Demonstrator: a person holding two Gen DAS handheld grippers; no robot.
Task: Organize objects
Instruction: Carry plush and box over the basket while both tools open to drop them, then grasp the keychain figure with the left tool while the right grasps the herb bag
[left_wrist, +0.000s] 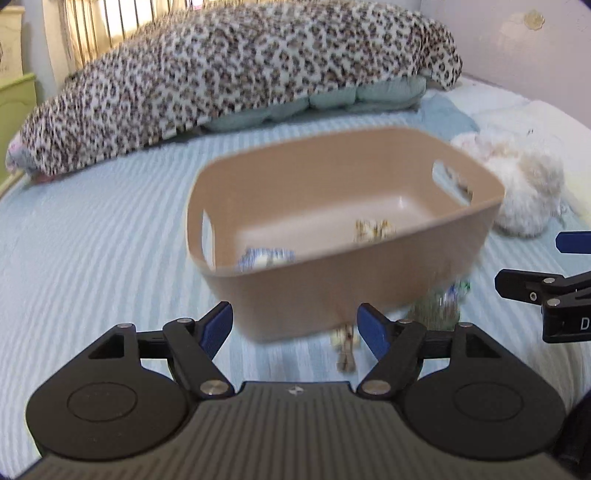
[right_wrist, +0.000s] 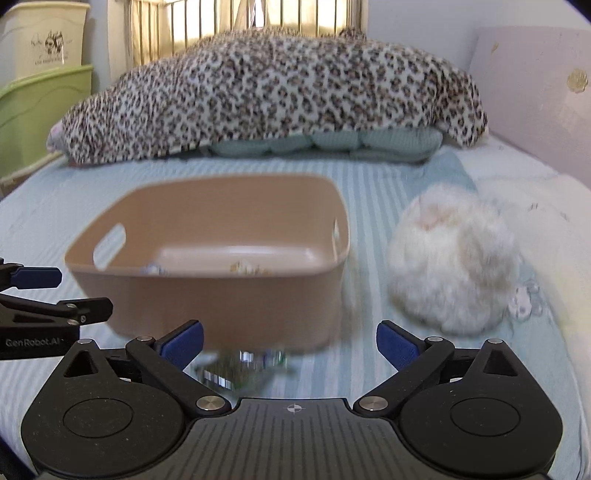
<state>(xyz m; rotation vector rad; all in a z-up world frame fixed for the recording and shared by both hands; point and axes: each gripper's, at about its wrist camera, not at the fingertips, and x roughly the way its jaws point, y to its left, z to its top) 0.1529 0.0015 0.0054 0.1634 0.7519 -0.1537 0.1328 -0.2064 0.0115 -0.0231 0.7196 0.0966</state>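
Note:
A tan plastic basket (left_wrist: 369, 291) with handle slots sits on the striped bed; it also shows in the right wrist view (right_wrist: 221, 295). Inside lie a blue-and-white item (left_wrist: 264, 258) and a yellowish patterned item (left_wrist: 373, 229). A small beige item (left_wrist: 345, 347) and a green shiny item (left_wrist: 439, 306) lie on the bed in front of the basket; the green one (right_wrist: 243, 369) sits between my right gripper's fingers. My left gripper (left_wrist: 295, 328) is open and empty before the basket. My right gripper (right_wrist: 290, 347) is open, and it shows at the right edge of the left wrist view (left_wrist: 546, 273).
A fluffy white plush (right_wrist: 450, 262) lies right of the basket. A leopard-print pillow (right_wrist: 258, 92) on a teal cushion (right_wrist: 332, 144) lies across the back. Green and cream bins (right_wrist: 40, 110) stand left of the bed. A wall (right_wrist: 535, 103) bounds the right side.

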